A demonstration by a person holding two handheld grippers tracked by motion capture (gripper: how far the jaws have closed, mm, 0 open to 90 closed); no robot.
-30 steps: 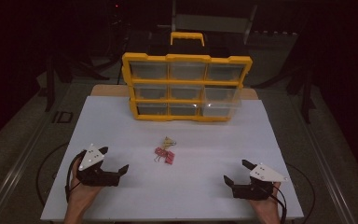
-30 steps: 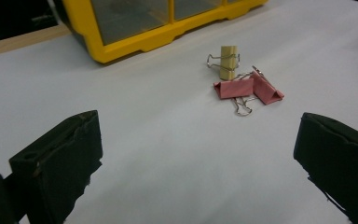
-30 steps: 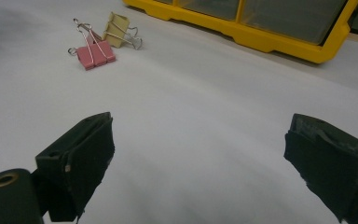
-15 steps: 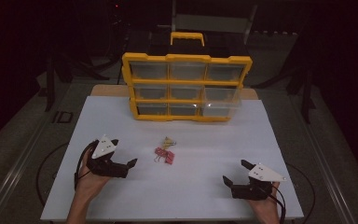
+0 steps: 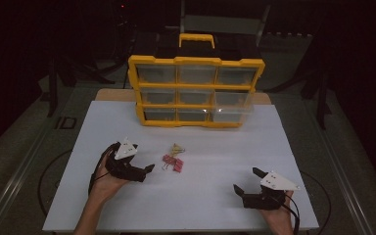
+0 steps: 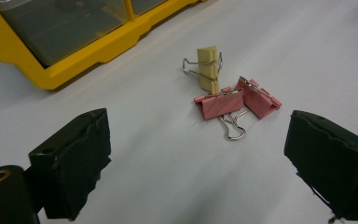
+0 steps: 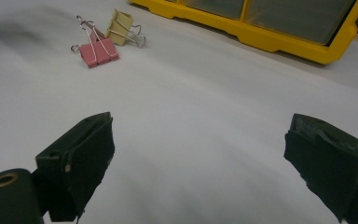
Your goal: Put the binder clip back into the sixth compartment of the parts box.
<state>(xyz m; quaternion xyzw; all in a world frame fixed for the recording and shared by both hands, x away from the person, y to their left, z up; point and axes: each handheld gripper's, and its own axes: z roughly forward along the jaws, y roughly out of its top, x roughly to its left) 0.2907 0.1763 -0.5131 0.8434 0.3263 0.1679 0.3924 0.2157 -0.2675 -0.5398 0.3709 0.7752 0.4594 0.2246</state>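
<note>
Left hand-held gripper (image 6: 200, 154) wide, closing slightly, empty; binder clips (image 6: 233, 100) ahead, yellow organizer (image 5: 196, 90) beyond.

left gripper (image 5: 144, 171): held low in the left hand (image 5: 105, 178), jaws wide apart, just been closing a little, nothing between them
right gripper (image 5: 242, 188): low in the right hand (image 5: 279, 218), jaws wide apart

A white counter (image 5: 274, 142) carries a yellow organizer box (image 5: 196, 90) standing at its upper centre. Two pink binder clips (image 5: 173, 163) touch at mid-frame, a yellow binder clip (image 5: 177, 148) just above them.
</note>
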